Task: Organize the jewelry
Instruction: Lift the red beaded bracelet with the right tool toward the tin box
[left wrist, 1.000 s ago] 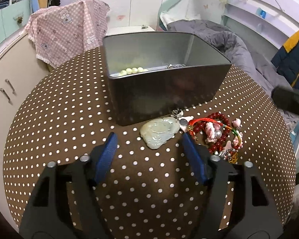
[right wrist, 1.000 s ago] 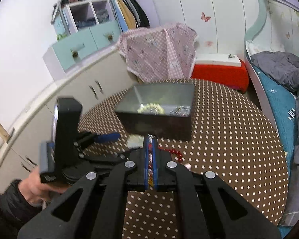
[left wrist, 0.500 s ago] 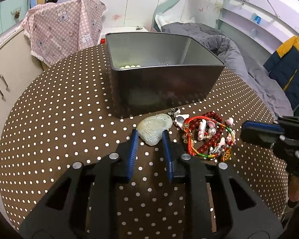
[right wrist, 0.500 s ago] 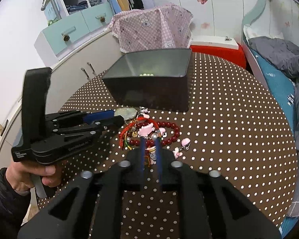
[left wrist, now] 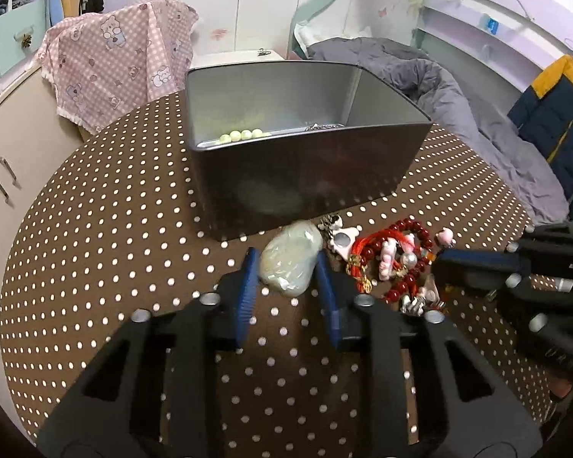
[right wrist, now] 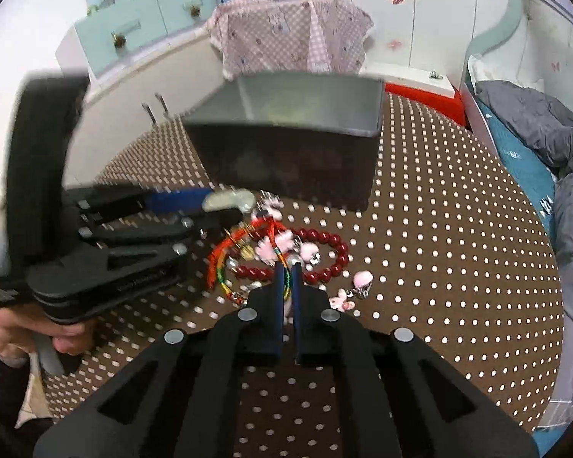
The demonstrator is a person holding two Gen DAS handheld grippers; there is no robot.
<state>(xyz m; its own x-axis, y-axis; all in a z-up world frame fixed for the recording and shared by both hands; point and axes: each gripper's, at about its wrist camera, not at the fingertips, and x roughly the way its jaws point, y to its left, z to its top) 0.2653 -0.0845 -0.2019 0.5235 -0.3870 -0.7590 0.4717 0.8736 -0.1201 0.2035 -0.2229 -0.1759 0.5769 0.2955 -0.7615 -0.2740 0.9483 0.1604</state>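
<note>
Both jaws closed on jewelry just in front of the tin.

My left gripper (left wrist: 286,267) clamps the pale jade pendant (left wrist: 291,257), its jaws having just closed; my right gripper (right wrist: 286,273) has pinched shut on the coloured cord (right wrist: 282,263) of the tangled bracelets (right wrist: 286,252). The red bead bracelet (right wrist: 324,255) lies at 3 o'clock of the pendant. At 12 o'clock the dark tin (left wrist: 305,175) already holds pale beads (left wrist: 242,135) and a silver chain (left wrist: 322,126). I'd say roughly halfway: these pieces and the loose pink charms (right wrist: 357,286) remain.

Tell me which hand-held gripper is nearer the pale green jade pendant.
Left. The left hand-held gripper brackets the jade pendant; the right hand-held gripper sits apart, closed on the multicoloured cord.
</note>
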